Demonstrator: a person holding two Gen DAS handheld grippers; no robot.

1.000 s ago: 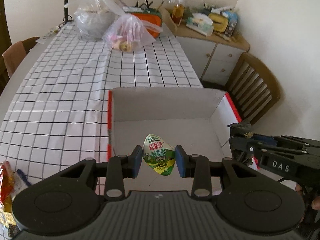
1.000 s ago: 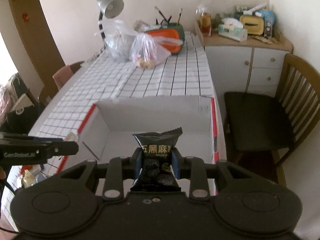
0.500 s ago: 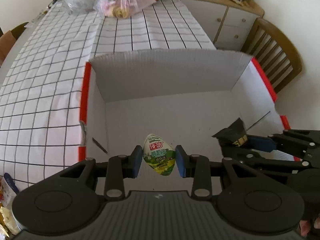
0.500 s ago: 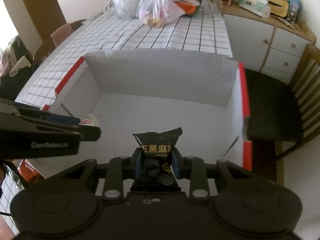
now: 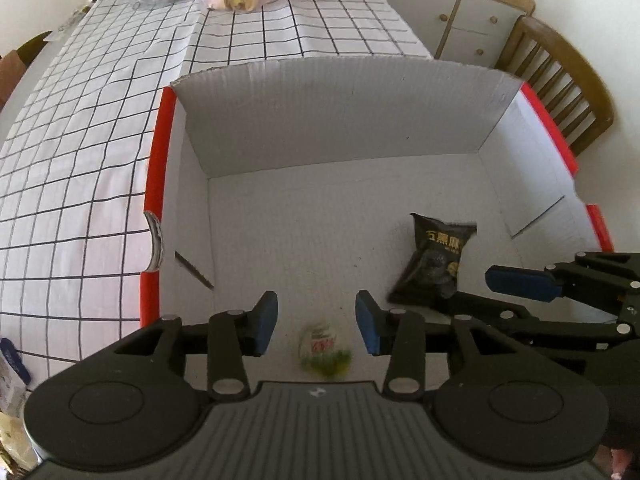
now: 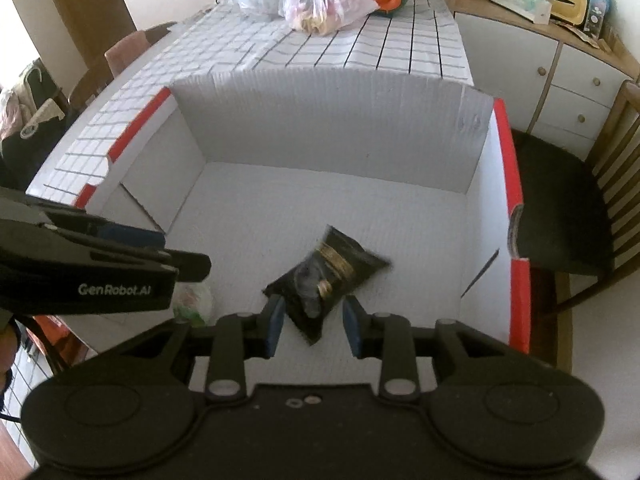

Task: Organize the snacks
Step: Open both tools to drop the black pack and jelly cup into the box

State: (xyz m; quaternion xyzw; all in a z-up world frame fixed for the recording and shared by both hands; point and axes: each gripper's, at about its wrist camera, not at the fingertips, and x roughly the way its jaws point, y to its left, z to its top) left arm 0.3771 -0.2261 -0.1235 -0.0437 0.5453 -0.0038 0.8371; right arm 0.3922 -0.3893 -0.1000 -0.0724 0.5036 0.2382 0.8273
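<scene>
A: Jaws first. Left gripper (image 5: 317, 325) was opening, pads well apart, nothing pressed between them. Green snack pack (image 5: 325, 353) sat blurred below the gap, near edge of the box floor, clear of both pads.

B: Right gripper (image 6: 312, 326)?

A: Also opening. Pads stood apart either side of the near end of the black snack pack (image 6: 326, 276), no visible clamp. Pack looked blurred, probably dropping or just landed.

B: Axis of the black one?

A: In the right wrist view it ran diagonally, near-left to far-right, on the floor of the cardboard box (image 6: 320, 120). It lay right of the green pack, apart from it.

B: Nearer hand for each?

A: Left for green, right for black. Both packs were inside the box; I'd judge the next move a straight lift-out, jaws empty.
</scene>
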